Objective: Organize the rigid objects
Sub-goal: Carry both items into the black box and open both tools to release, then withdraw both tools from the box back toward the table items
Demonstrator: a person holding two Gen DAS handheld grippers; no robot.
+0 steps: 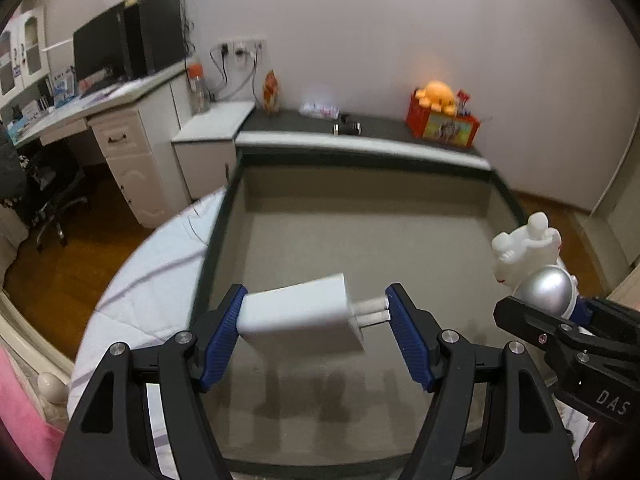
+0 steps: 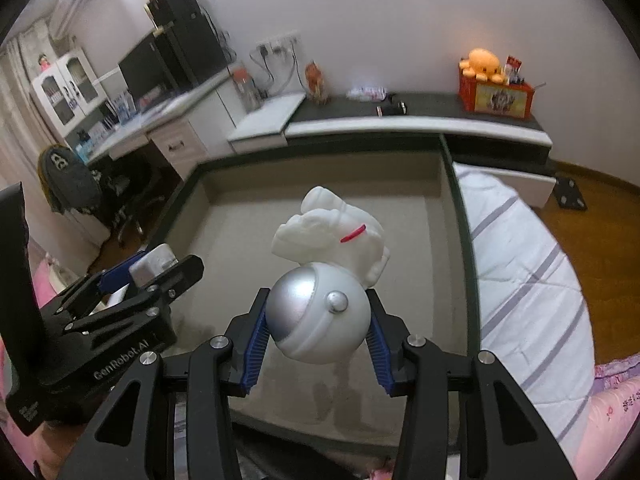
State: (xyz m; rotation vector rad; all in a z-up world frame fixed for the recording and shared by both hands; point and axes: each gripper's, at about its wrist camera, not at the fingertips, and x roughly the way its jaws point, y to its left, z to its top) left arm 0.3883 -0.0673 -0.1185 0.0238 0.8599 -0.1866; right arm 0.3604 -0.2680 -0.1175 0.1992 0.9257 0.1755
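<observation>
Left gripper (image 1: pixel 314 316) pinched the charger (image 1: pixel 304 312) end-to-end (prongs against one pad); right gripper (image 2: pixel 318 330) clamped the astronaut figure (image 2: pixel 324 280). Both hung over the tray (image 1: pixel 360 248) ahead; lower before releasing.

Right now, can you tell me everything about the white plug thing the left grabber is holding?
The white charger is a smooth, blocky plastic wall adapter with rounded edges and two flat metal prongs at one end. It lies sideways and a bit tilted, pinched lengthwise in the left gripper: one blue ribbed jaw presses its back end, the other meets the prong tips. It hangs above the grey tray, touching nothing else.
</observation>
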